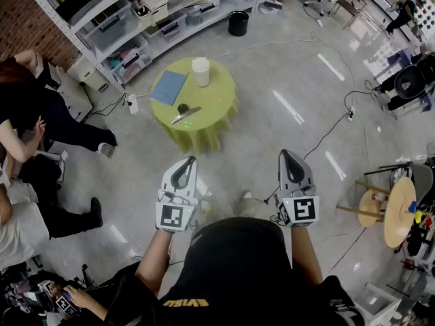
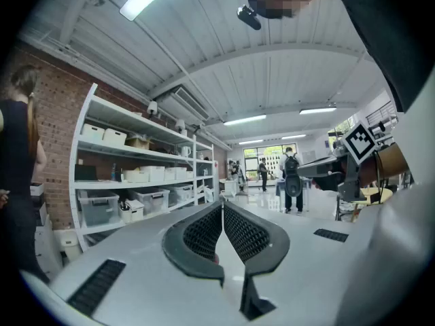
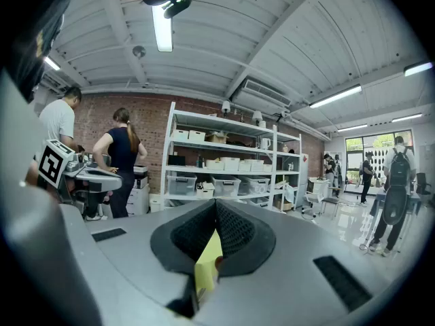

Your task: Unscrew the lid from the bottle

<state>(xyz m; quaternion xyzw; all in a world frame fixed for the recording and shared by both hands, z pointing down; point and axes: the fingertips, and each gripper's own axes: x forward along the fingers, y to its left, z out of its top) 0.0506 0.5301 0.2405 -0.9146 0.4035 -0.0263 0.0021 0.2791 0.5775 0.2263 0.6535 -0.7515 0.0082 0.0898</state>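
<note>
A white bottle [image 1: 200, 72] with a white lid stands upright at the far side of a small round yellow-green table [image 1: 211, 124], in the head view only. Both grippers are held close to the person's body, well short of the table. My left gripper [image 1: 189, 161] is shut with nothing between its jaws, and its meshed pads [image 2: 204, 233] meet at the tip. My right gripper [image 1: 285, 156] is shut too and holds nothing. A strip of yellow-green [image 3: 207, 260] shows through the gap under its pads [image 3: 234, 233].
On the table lie a blue pad [image 1: 168, 87], a small black object [image 1: 182, 107] and a silver tool [image 1: 185, 115]. White shelving with bins [image 1: 156, 12] lines the far wall beside a black bin [image 1: 238, 23]. People [image 1: 27, 121] are at the left. A wooden stool [image 1: 397, 212] is at the right.
</note>
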